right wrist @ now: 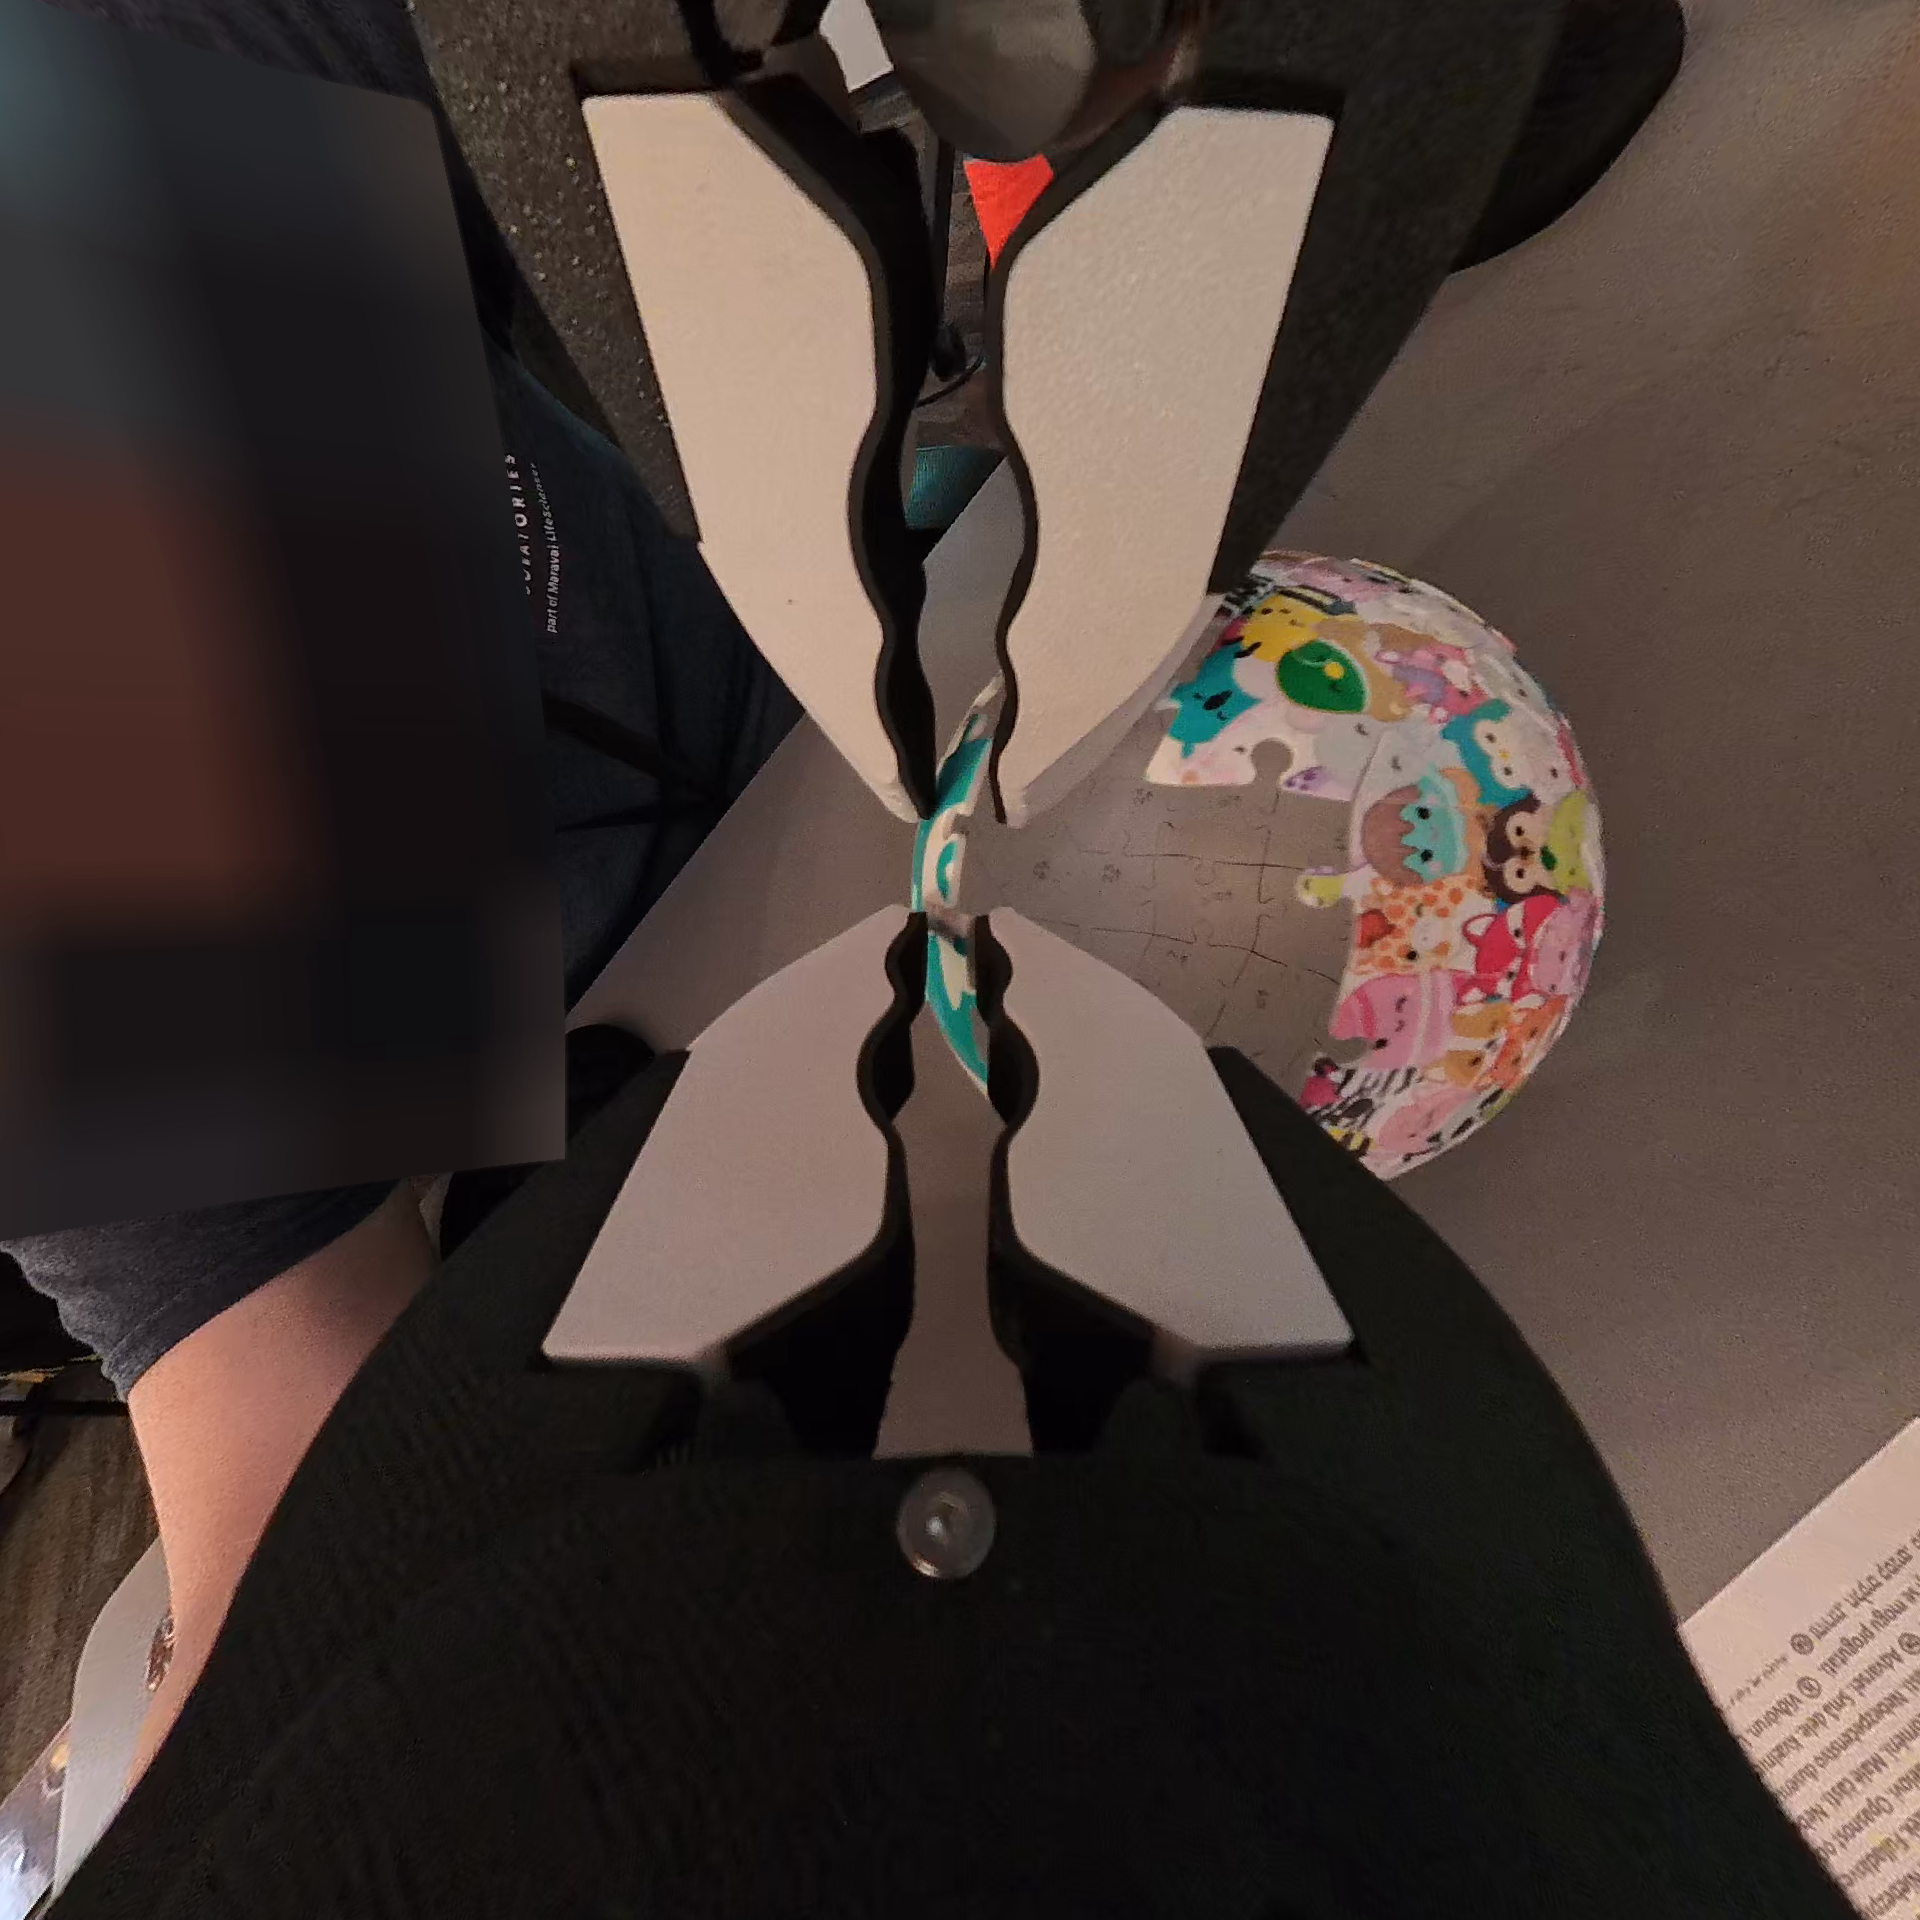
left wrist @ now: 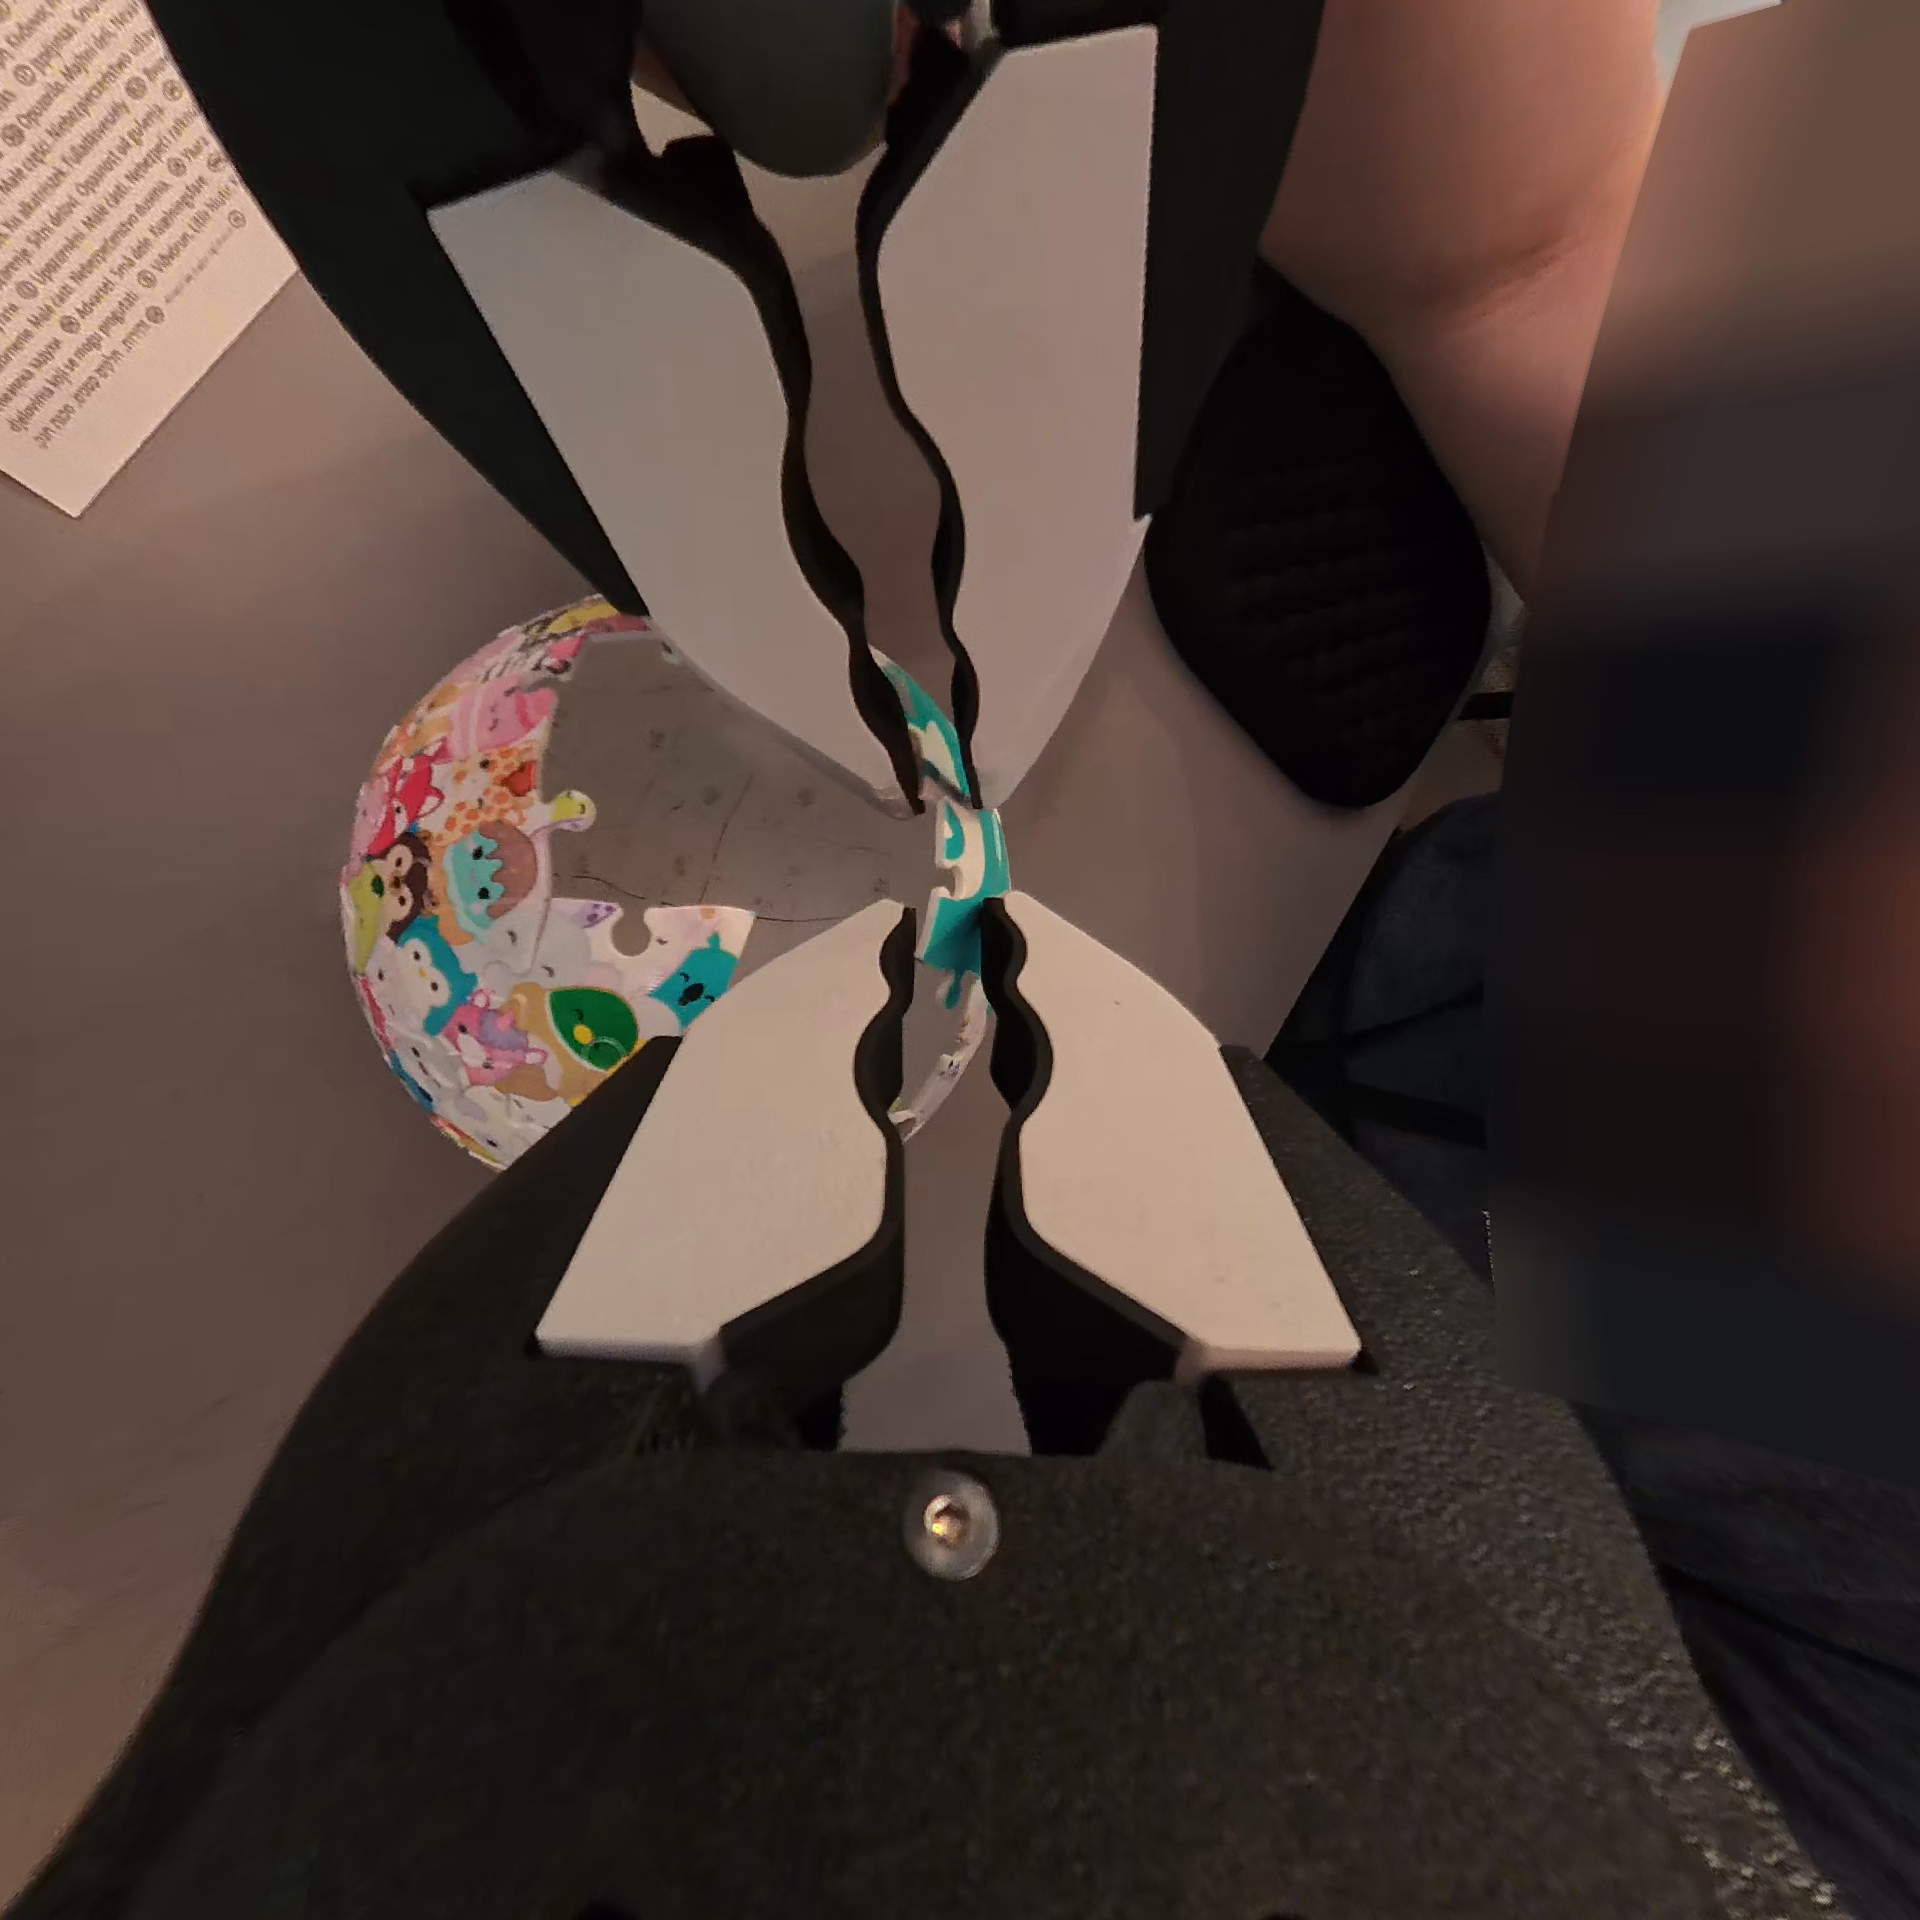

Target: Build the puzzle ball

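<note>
The half-built puzzle ball (left wrist: 468, 883) lies on its side on the grey table, a colourful cartoon shell with its grey hollow inside (left wrist: 707, 821) facing me. It also shows in the right wrist view (right wrist: 1455, 862). Its near rim is made of teal pieces (left wrist: 961, 842), also seen in the right wrist view (right wrist: 935, 852). My left gripper (left wrist: 951, 914) comes from below and is shut on that teal rim. My right gripper (right wrist: 954, 920) is shut on the same rim, tip to tip with the left. I cannot tell whether the teal piece between them is locked in or loose.
A printed paper sheet (left wrist: 104, 260) lies on the table (left wrist: 156, 1039) beyond the ball; it also shows in the right wrist view (right wrist: 1818, 1662). The table edge runs just behind the grippers, with a person's arm (left wrist: 1455, 260) and a black chair (left wrist: 1330, 582) past it. The grippers are tip to tip, or close to it.
</note>
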### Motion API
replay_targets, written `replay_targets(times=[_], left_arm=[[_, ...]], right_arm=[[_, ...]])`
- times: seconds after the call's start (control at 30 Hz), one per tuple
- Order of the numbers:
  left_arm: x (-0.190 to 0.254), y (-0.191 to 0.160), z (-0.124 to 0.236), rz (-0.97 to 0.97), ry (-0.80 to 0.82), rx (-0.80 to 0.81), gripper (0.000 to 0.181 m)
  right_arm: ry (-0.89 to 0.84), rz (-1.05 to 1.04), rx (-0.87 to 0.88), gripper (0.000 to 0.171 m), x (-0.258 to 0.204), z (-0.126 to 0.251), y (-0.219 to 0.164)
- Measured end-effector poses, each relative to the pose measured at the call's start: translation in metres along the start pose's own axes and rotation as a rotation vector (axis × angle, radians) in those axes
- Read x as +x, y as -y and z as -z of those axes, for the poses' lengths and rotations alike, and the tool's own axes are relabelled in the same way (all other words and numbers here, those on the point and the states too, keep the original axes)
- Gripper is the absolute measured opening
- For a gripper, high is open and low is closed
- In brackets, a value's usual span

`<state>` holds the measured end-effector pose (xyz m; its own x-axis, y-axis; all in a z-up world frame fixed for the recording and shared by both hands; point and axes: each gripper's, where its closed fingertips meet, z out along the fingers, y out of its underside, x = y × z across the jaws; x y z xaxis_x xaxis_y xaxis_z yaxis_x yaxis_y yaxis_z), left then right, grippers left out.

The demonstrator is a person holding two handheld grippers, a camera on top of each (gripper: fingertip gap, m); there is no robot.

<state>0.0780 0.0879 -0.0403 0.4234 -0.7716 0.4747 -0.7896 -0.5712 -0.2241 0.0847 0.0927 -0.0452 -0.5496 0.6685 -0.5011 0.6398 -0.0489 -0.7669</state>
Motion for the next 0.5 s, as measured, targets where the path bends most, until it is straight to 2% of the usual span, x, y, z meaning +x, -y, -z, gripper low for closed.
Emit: replay_targets(times=[0.5], left_arm=[[-0.0029,0.0078,0.0019,-0.002,0.037,0.063,0.018]], right_arm=[[0.01,-0.001,0.023,0.011,-0.0005,0.0033,-0.0003]])
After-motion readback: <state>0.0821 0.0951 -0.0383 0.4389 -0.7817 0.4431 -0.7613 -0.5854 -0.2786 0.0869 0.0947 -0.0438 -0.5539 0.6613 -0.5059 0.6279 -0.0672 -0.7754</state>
